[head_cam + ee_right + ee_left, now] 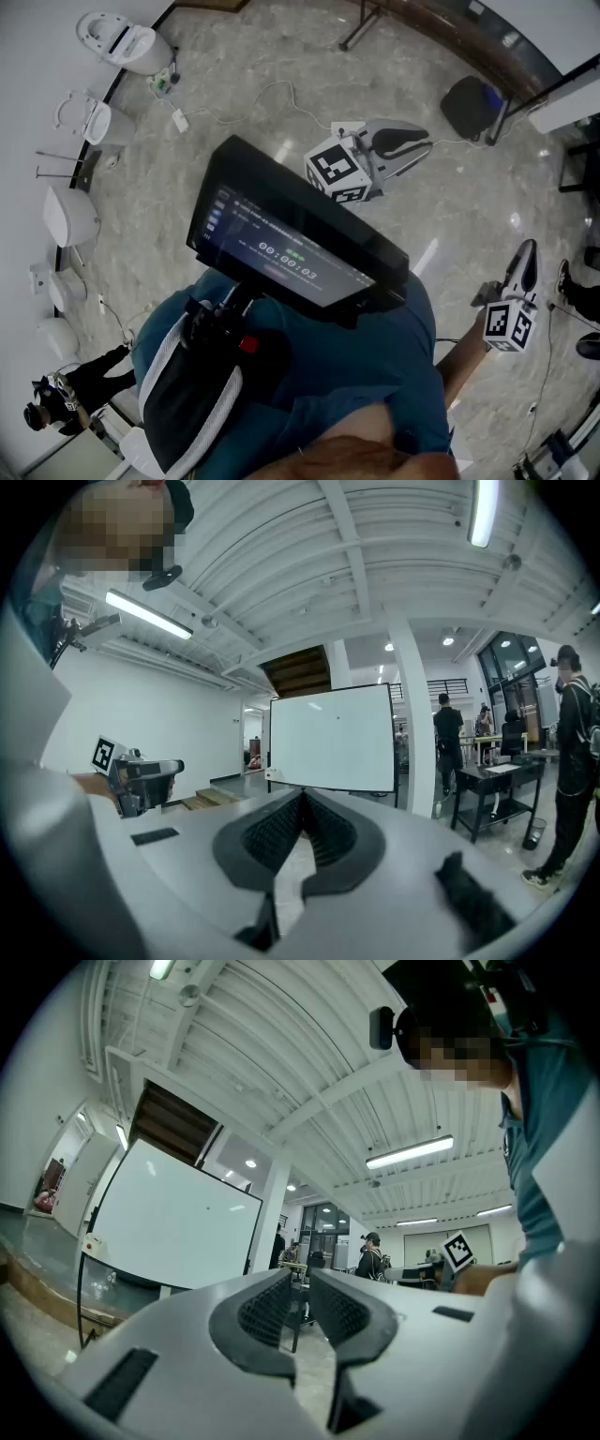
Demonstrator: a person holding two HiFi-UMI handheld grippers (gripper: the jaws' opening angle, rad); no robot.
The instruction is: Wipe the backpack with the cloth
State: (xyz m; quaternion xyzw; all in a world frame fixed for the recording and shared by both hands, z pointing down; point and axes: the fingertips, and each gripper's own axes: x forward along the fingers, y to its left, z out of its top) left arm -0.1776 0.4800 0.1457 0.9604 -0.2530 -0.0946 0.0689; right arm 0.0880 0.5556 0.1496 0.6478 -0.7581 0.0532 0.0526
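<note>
Right hand-held gripper (303,791), jaws tip to tip; left hand-held gripper (299,1271), jaws a narrow slit apart.

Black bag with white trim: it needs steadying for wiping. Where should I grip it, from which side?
Probably the white trim, approached from the outer left of the bag: it is a thin, exposed curved edge, while the black body is broad.

Whiteboard (333,738) ahead; black desk (497,785) to its right; white toilets (122,42) along wall.
</note>
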